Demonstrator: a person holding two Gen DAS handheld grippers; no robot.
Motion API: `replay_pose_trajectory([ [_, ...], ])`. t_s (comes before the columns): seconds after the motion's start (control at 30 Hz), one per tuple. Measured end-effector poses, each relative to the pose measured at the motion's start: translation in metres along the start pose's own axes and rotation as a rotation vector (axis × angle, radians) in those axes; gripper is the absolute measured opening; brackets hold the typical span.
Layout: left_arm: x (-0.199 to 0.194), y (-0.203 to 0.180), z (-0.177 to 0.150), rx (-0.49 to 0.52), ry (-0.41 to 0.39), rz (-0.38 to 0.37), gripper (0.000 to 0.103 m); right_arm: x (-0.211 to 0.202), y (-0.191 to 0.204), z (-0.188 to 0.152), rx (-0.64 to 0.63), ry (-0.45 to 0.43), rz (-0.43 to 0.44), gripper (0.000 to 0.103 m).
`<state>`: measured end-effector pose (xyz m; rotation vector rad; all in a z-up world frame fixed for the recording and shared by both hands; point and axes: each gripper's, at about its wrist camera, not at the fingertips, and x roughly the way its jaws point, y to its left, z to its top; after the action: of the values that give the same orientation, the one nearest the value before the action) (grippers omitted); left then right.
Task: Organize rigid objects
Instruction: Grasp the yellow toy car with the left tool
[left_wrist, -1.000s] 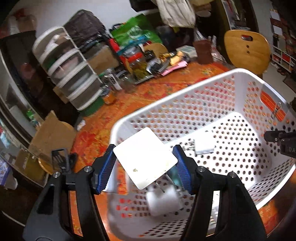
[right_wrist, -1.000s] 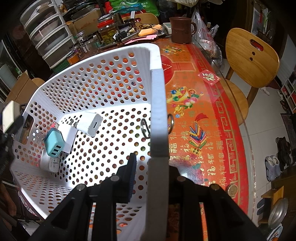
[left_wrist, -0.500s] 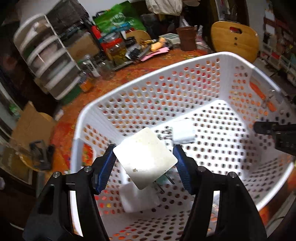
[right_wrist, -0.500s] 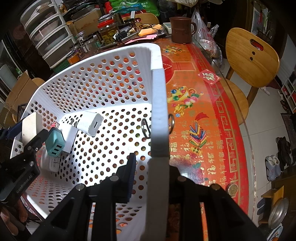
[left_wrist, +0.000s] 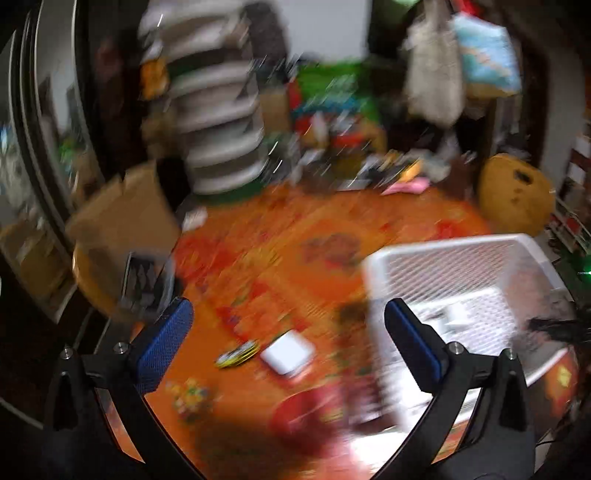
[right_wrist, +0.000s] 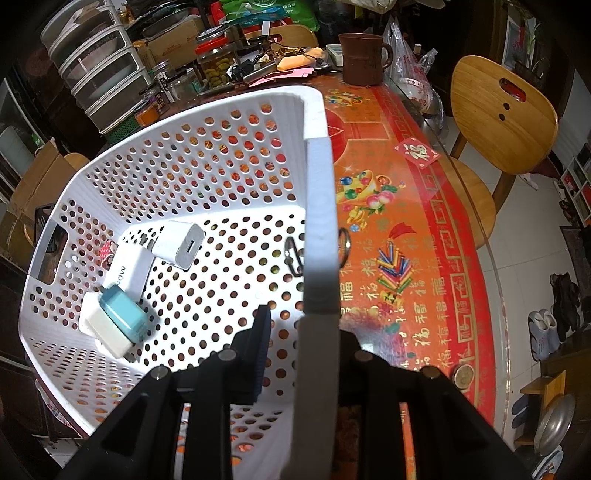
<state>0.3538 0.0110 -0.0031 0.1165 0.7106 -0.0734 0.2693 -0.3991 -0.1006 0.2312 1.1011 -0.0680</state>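
Observation:
In the right wrist view a white perforated basket (right_wrist: 207, 155) stands on the red patterned table (right_wrist: 399, 221). My right gripper (right_wrist: 306, 332) is shut on the basket's near rim. Inside lie a white charger (right_wrist: 179, 243), a white adapter (right_wrist: 131, 269), and a teal charger (right_wrist: 123, 314) resting on a white block (right_wrist: 99, 332). The left wrist view is badly blurred. There my left gripper (left_wrist: 288, 308) hangs over the table to the left of the basket (left_wrist: 461, 254), its jaws opening wide with nothing between them. Below it lie a small white flat thing (left_wrist: 288, 356) and a yellow-black item (left_wrist: 236, 356).
A key ring with a clip (right_wrist: 293, 254) hangs at the basket rim. A brown mug (right_wrist: 360, 55), jars and clutter crowd the table's far side, beside a drawer stack (right_wrist: 96, 74). A wooden chair (right_wrist: 502, 110) stands right. A coin (right_wrist: 463, 376) lies near the table edge.
My left gripper let go of the white flat piece, its jaws spread wide, and it swung out of the basket to the left over the table. The right gripper kept still.

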Motion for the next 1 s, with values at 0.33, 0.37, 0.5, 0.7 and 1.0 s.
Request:
replay_pose_trajectory([
  [0.33,0.146,0.09,-0.062,-0.177,0.289,0.053,0.099,0.0,0.001,-0.001,0.002,0.003,-0.001,0.026],
  [0.37,0.152,0.09,-0.063,-0.178,0.299,0.053,0.099,0.0,0.001,-0.001,0.002,0.003,-0.001,0.026],
  [0.5,0.171,0.089,-0.073,-0.192,0.33,0.058,0.099,0.0,0.0,-0.001,0.003,0.004,0.0,0.026],
  [0.7,0.191,0.085,-0.079,-0.226,0.357,0.056,0.1,-0.001,-0.001,-0.001,0.002,0.006,-0.001,0.026],
  [1.0,0.198,0.079,-0.079,-0.231,0.382,0.052,0.042,-0.001,-0.001,0.0,0.004,0.005,-0.001,0.026],
])
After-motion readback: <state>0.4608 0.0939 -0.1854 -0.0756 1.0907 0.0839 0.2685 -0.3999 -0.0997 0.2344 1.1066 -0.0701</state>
